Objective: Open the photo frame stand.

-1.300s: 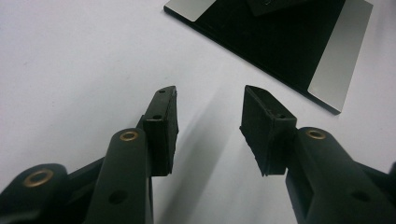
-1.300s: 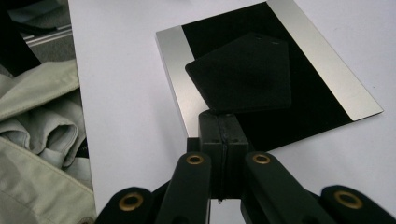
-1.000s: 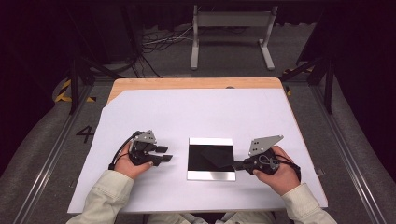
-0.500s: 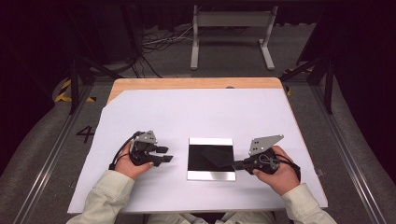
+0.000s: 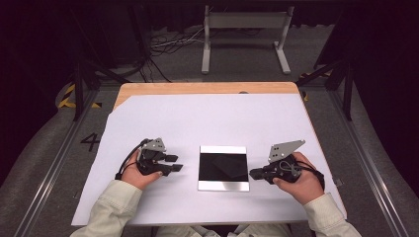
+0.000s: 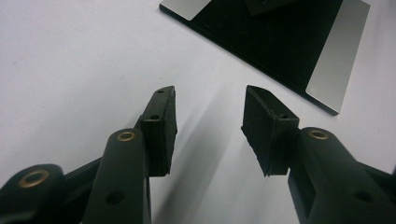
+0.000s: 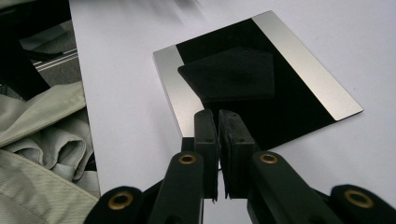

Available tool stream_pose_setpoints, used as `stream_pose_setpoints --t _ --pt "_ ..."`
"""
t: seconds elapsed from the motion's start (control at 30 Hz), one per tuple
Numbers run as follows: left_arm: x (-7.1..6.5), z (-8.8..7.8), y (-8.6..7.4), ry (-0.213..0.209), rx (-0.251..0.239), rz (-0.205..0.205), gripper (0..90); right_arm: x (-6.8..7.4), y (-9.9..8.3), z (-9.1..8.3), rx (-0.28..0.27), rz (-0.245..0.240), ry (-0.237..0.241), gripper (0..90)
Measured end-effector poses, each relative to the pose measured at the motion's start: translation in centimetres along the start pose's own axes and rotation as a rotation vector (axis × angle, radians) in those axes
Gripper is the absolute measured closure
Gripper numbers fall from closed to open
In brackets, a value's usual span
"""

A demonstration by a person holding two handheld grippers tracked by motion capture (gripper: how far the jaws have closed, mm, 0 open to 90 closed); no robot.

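Right now we see a square mirror-like plate (image 5: 223,168) lying flat on the white sheet (image 5: 212,123) that covers the table, and we take that plate as our landmark. Its middle is glossy black with a pale silvery band along its far edge and another along its near edge in the high view; in the right gripper view the bands run along two opposite sides (image 7: 261,88).

Left of the plate, and apart from it, we hold the left gripper (image 5: 174,164) with its jaws pointing toward the plate's left edge. In the left gripper view its two black pads (image 6: 161,126) stand wide apart with bare white sheet between them, and a corner of the plate (image 6: 280,42) lies ahead of them, beyond the tips; nothing is gripped.

Right of the plate we hold the right gripper (image 5: 253,174), its tips just beside the plate's right edge. In the right gripper view the two pads (image 7: 205,140) are nearly together, with only a thin slit between them, and we see nothing held in that slit; the jaws have just been opening slightly. Whether the tips touch the plate's edge we cannot tell.

A dark angular reflection sits on the plate's black middle. Pale sleeves (image 5: 118,207) cover both forearms below the plate in the high view.
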State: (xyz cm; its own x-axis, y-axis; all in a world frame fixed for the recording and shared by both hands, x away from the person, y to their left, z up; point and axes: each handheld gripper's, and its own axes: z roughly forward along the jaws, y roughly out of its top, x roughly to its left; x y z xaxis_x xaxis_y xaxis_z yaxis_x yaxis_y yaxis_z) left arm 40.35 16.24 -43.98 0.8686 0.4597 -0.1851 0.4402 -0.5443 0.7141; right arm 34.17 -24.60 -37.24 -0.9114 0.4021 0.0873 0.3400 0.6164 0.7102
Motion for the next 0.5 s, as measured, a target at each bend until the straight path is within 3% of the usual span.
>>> stream_pose_setpoints --t 0.33,0.5 --pt "-0.02 -0.01 -0.01 0.000 -0.001 -0.001 55.5 -0.16 0.06 -0.70 -0.070 0.094 -0.005 73.7" --pt "-0.03 -0.06 -0.04 0.002 0.000 -0.003 55.5 -0.11 0.11 -0.66 -0.129 0.189 0.013 61.7"
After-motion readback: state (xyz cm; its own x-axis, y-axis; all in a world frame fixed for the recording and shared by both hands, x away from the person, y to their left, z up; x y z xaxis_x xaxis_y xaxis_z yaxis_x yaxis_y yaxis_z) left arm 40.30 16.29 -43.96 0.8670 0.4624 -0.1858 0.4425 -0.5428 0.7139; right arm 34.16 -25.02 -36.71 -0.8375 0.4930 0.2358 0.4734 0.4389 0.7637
